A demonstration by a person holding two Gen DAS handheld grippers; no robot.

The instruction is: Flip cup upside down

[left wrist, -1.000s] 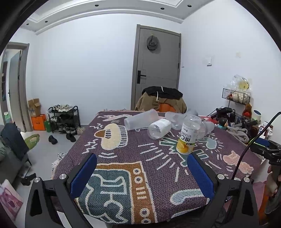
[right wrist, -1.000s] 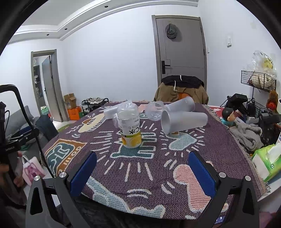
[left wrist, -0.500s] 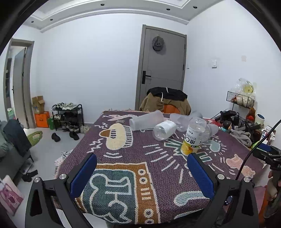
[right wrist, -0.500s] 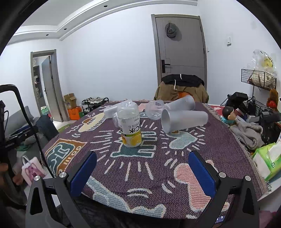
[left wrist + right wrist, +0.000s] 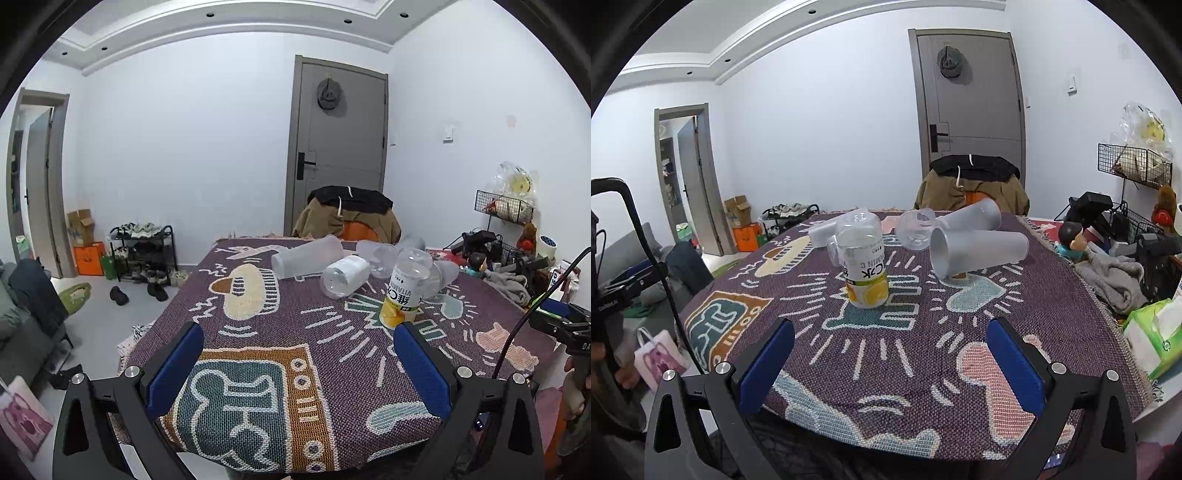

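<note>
1. Purple woven cloth (image 5: 1052,302) with cartoon figures covers the desk (image 5: 436,437); everything sits on it.
2. Left gripper (image 5: 297,360): fingers (image 5: 177,363) spread wide, nothing between them, hovering over the near edge of the desk.
3. Right gripper (image 5: 890,360): fingers (image 5: 1015,363) also spread wide and empty, over the near edge.
4. Bottle (image 5: 864,264) stands inverted near the desk centre, label text upside down, yellow fruit print at the bottom.
5. Frosted cup (image 5: 977,249) lies on its side just right of the bottle, in the right wrist view, mouth facing the camera, toward the right edge of the desk.
6. Second frosted cup (image 5: 971,216) lies on its side behind it, nearer the far edge.
7. Third frosted cup (image 5: 308,256) lies on its side toward the far edge, left of the bottle in the left wrist view.
8. Clear bottle (image 5: 345,277) with a white label lies on its side between that cup and the standing bottle.
9. Small clear cup (image 5: 918,230) lies between the bottle and the frosted cups; touching or not, cannot tell.
10. No cup is gripped.
</note>
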